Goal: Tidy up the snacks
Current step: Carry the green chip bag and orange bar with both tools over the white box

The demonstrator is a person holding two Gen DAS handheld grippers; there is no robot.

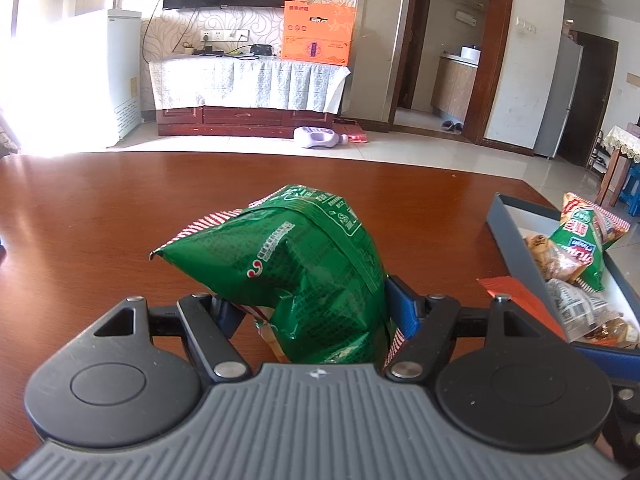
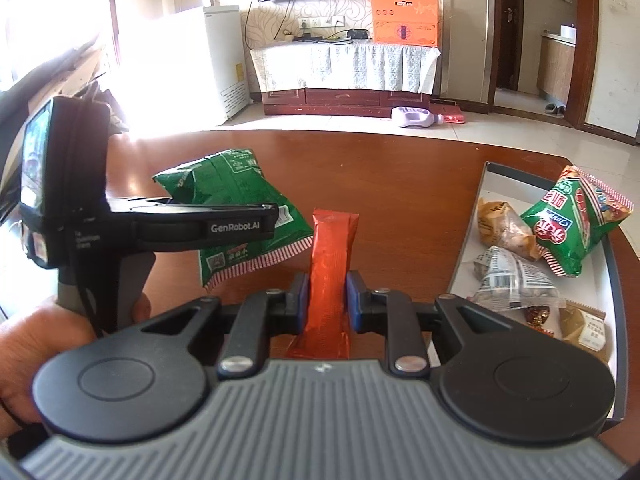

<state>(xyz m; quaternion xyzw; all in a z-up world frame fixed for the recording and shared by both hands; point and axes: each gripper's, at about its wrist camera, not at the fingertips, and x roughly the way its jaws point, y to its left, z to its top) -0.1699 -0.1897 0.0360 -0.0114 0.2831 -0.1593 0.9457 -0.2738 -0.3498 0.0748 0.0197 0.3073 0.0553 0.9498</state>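
Left gripper (image 2: 224, 220) side reads "GenRobot.AI". It's clamped wide on a puffy green snack bag (image 1: 296, 268), held above the tabletop (image 1: 100, 220). Right gripper (image 2: 327, 300) is pinched tight on an orange-red stick pack (image 2: 330, 264); no print legible. Grey tray (image 2: 612, 280) of snacks sits at the tabletop's right edge.

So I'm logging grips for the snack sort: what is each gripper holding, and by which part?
The left gripper holds the green snack bag by its lower part. The right gripper pinches the orange packet across its middle.
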